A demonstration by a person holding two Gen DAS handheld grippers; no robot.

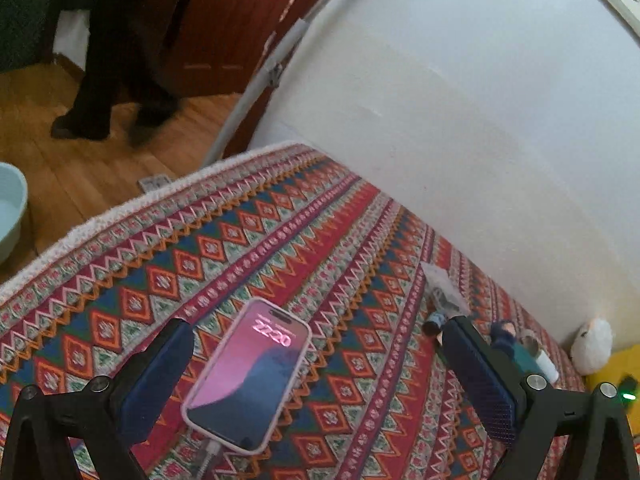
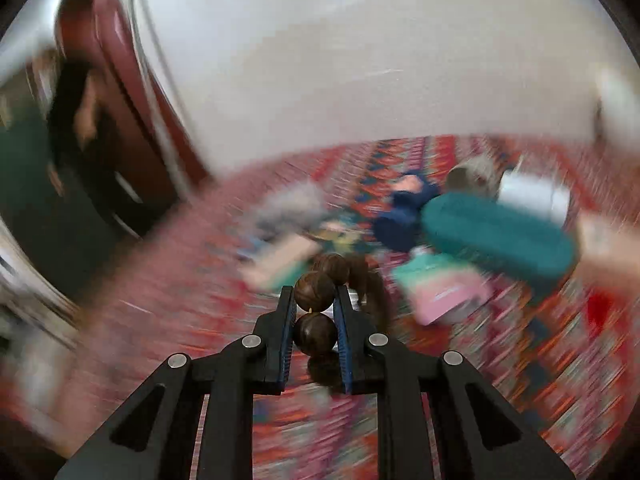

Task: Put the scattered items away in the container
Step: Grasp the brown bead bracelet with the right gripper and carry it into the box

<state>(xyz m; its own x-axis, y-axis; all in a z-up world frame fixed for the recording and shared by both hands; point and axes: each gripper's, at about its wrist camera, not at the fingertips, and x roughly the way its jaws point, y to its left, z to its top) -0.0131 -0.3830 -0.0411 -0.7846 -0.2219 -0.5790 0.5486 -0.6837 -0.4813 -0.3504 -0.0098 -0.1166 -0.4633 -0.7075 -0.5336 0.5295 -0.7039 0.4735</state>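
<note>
While the right gripper (image 2: 315, 300) pinches the wooden bead string (image 2: 315, 296) above the patterned cloth (image 1: 280, 220), its loose beads could snag the clutter at the wall edge, and the left gripper (image 1: 316, 344) gapes wide over the phone (image 1: 250, 372).

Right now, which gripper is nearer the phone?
Left. The phone lies between the open left gripper's fingers; the right gripper, clamping wooden beads, shows no phone.
</note>
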